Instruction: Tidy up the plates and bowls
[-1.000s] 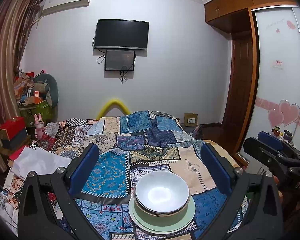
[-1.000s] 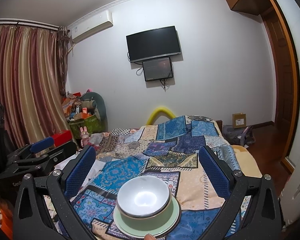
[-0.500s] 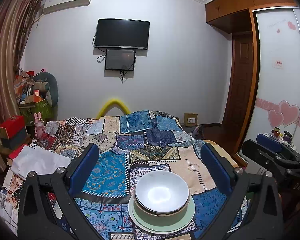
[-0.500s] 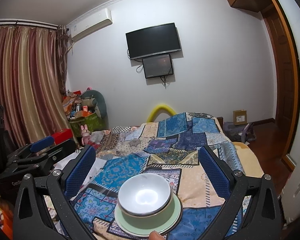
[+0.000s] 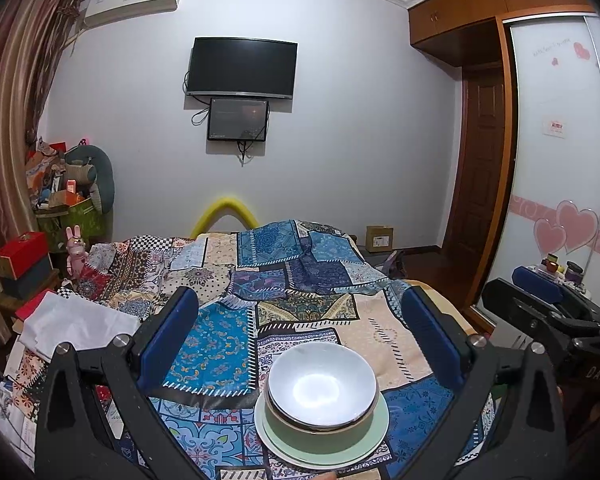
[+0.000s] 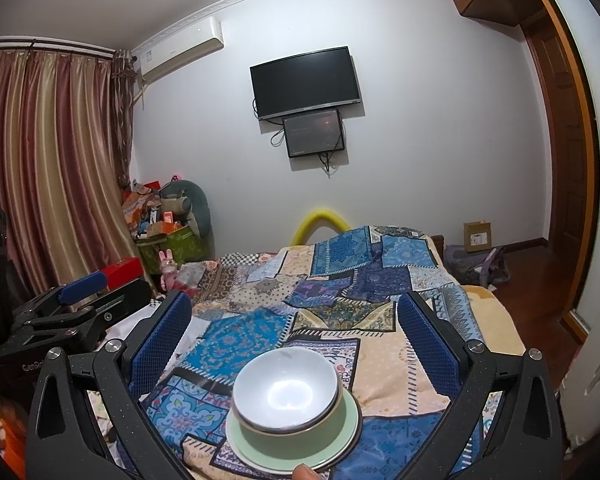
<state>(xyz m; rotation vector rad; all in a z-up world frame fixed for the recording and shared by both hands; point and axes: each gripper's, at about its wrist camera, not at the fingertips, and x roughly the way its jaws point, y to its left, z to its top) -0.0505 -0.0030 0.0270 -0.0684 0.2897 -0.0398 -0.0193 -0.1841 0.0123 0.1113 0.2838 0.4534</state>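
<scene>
Your stack is sitting on the bed (image 5: 384,332), on the patchwork quilt (image 5: 220,344): a white bowl (image 5: 322,386) nested in a green bowl (image 5: 320,436), both resting on a pale green plate (image 5: 374,438) with a white plate (image 5: 274,446) edge peeking out beneath it; over the last second almost nothing is changing here, the stack is staying put and only the view is drifting slightly, the right camera tilting a touch so the pile is reading a little lower and nearer; a fingertip (image 6: 305,472) is creeping up at the bottom edge of the right view, just beside the plate rim; you are holding the left tongs (image 5: 300,332) spread wide with nothing between the pads, and the right tongs (image 6: 296,328) likewise gaping and empty, both hovering above and behind the stack, well apart from it; judging from that, the stacking is looking finished and you are backing off rather than reaching in, so no further grasp is seeming necessary unless more dishes are lying out of view
</scene>
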